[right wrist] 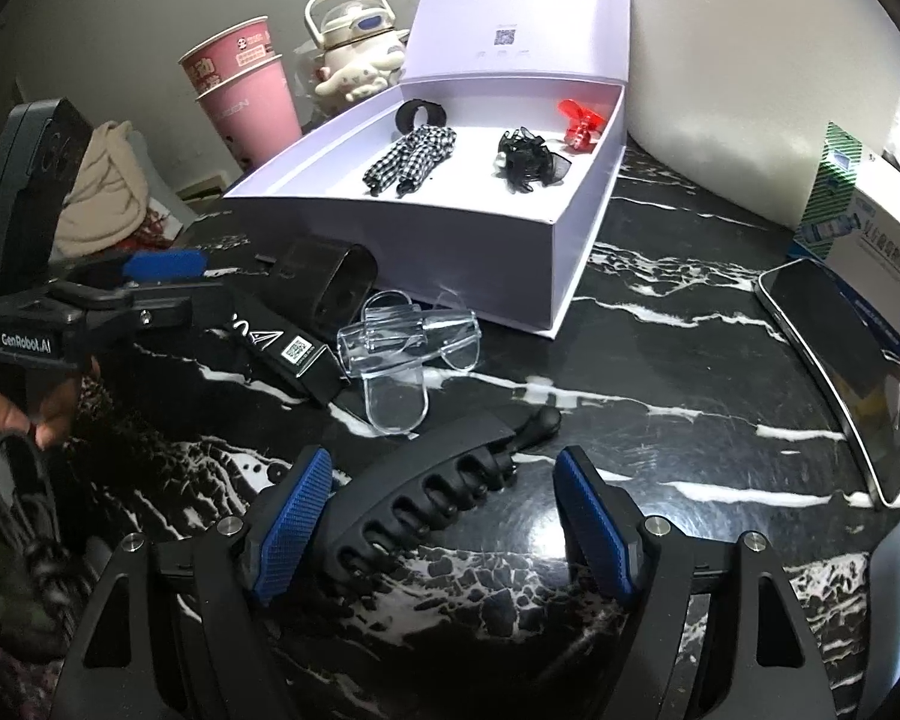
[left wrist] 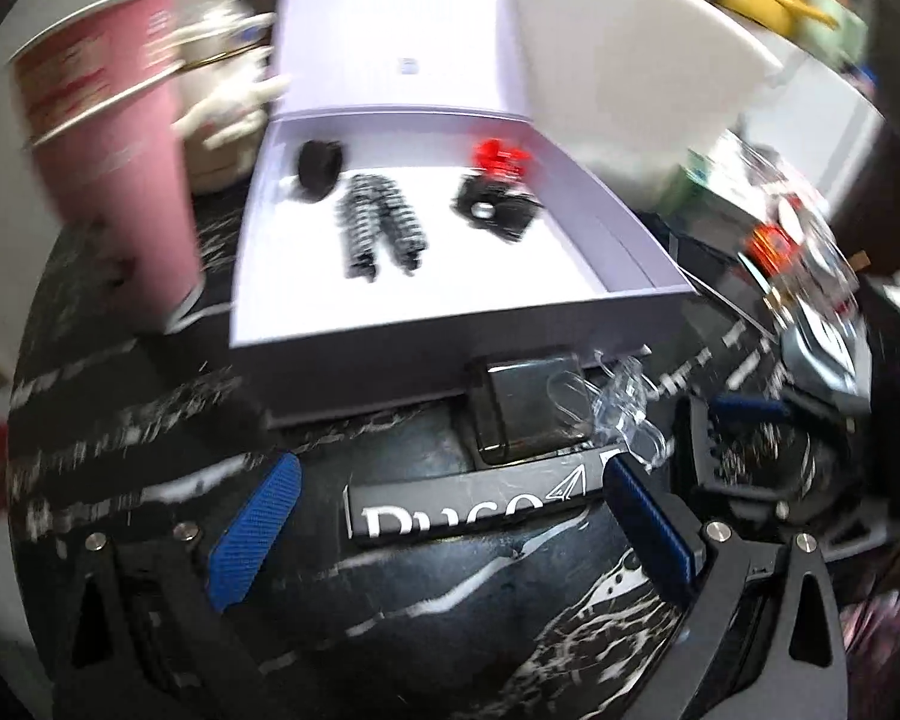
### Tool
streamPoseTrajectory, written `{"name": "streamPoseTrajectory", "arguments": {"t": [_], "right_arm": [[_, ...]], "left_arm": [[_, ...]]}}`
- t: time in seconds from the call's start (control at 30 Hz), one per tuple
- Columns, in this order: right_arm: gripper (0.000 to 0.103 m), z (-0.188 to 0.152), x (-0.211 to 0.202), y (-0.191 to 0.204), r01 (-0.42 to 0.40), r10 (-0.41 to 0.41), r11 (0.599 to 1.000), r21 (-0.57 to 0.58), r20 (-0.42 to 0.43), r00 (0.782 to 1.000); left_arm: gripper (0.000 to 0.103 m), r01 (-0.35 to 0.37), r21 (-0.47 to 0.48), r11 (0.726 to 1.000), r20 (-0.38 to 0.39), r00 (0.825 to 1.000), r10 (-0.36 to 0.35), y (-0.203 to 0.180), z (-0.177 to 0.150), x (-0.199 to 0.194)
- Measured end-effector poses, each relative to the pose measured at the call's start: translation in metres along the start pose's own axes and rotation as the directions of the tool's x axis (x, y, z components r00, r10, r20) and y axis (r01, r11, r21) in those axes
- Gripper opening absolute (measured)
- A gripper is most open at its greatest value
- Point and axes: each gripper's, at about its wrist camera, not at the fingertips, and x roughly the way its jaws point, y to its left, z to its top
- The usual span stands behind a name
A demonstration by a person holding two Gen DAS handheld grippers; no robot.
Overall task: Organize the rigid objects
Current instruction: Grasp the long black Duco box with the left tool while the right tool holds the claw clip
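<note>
The black hair claw (right wrist: pixel 426 498) is framed by the spread right gripper (right wrist: pixel 444 516), not yet pinched; closing is needed next. The left gripper (left wrist: pixel 444 528) is spread over the black case (left wrist: pixel 474 510)

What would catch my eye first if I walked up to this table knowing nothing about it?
Probably the open white box at the back of the black marbled table, holding a checked hair tie, a black hair clip and a red clip. Nearer, a big black claw clip lies between the blue pads of the right gripper, whose jaws stand apart. Clear plastic clips lie just in front of the box.
</note>
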Motion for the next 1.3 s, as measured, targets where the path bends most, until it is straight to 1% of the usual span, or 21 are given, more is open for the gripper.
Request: {"name": "streamPoseTrajectory", "arguments": {"t": [0.1,0.2,0.3,0.37,0.43,0.5,0.53,0.6,0.63,0.7,0.73,0.8,0.9,1.13,1.23,1.3], "right_arm": [[0.078,0.002,0.002,0.003,0.008,-0.008,1.0,-0.01,-0.006,1.0],[0.077,0.003,0.004,0.005,0.014,-0.014,1.0,-0.017,-0.011,1.0],[0.077,0.004,0.006,0.006,0.015,-0.015,1.0,-0.015,-0.014,1.0],[0.077,0.004,0.006,0.005,0.018,-0.018,1.0,-0.013,-0.014,1.0],[0.077,0.004,0.006,0.005,0.019,-0.019,1.0,-0.013,-0.013,1.0],[0.077,0.004,0.006,0.005,0.019,-0.019,1.0,-0.015,-0.012,1.0],[0.076,0.004,0.006,0.005,0.022,-0.022,1.0,-0.017,-0.01,1.0],[0.075,0.003,0.005,0.005,0.023,-0.023,1.0,-0.019,-0.009,1.0],[0.073,0.003,0.005,0.005,0.024,-0.024,1.0,-0.018,-0.007,1.0],[0.071,0.002,0.004,0.004,0.027,-0.027,0.999,-0.017,-0.006,1.0],[0.07,0.001,0.003,0.004,0.029,-0.029,0.999,-0.017,-0.005,1.0],[0.069,0.0,0.002,0.004,0.027,-0.027,1.0,-0.016,-0.002,1.0],[0.066,-0.003,0.0,0.005,0.032,-0.032,0.999,-0.02,-0.001,0.999],[0.057,-0.01,-0.006,0.005,0.045,-0.044,0.999,-0.015,0.009,0.999],[0.053,-0.012,-0.007,0.007,0.043,-0.043,0.999,-0.019,0.013,0.999],[0.049,-0.013,-0.007,0.01,0.063,-0.063,0.997,-0.033,0.021,0.998]], "left_arm": [[0.103,0.037,0.082,0.996,-0.03,0.999,-0.035,-0.003,0.004,0.01],[0.103,0.071,0.117,0.991,-0.069,0.996,-0.063,-0.006,0.006,0.021],[0.103,0.08,0.152,0.985,-0.11,0.992,-0.063,-0.009,0.004,0.03],[0.103,0.077,0.17,0.982,-0.12,0.991,-0.057,-0.011,0.0,0.031],[0.101,0.091,0.177,0.98,-0.13,0.989,-0.068,-0.014,-0.005,0.032],[0.093,0.092,0.183,0.979,-0.128,0.989,-0.069,-0.017,-0.01,0.032],[0.09,0.076,0.193,0.978,-0.116,0.992,-0.054,-0.019,-0.012,0.03],[0.079,0.06,0.203,0.977,-0.102,0.994,-0.04,-0.021,-0.015,0.028],[0.077,0.061,0.201,0.978,-0.102,0.994,-0.041,-0.02,-0.015,0.026],[0.071,0.069,0.195,0.978,-0.1,0.994,-0.05,-0.022,-0.018,0.023],[0.07,0.07,0.197,0.978,-0.099,0.994,-0.051,-0.023,-0.019,0.022],[0.065,0.072,0.214,0.974,-0.097,0.994,-0.052,-0.029,-0.024,0.019],[0.065,0.072,0.229,0.971,-0.102,0.993,-0.05,-0.039,-0.032,0.015],[0.065,0.091,0.21,0.974,-0.105,0.992,-0.07,-0.055,-0.054,0.0],[0.065,0.115,0.219,0.969,-0.107,0.99,-0.093,-0.067,-0.063,-0.005],[0.065,0.126,0.236,0.963,-0.107,0.989,-0.104,-0.074,-0.067,-0.006]]}}
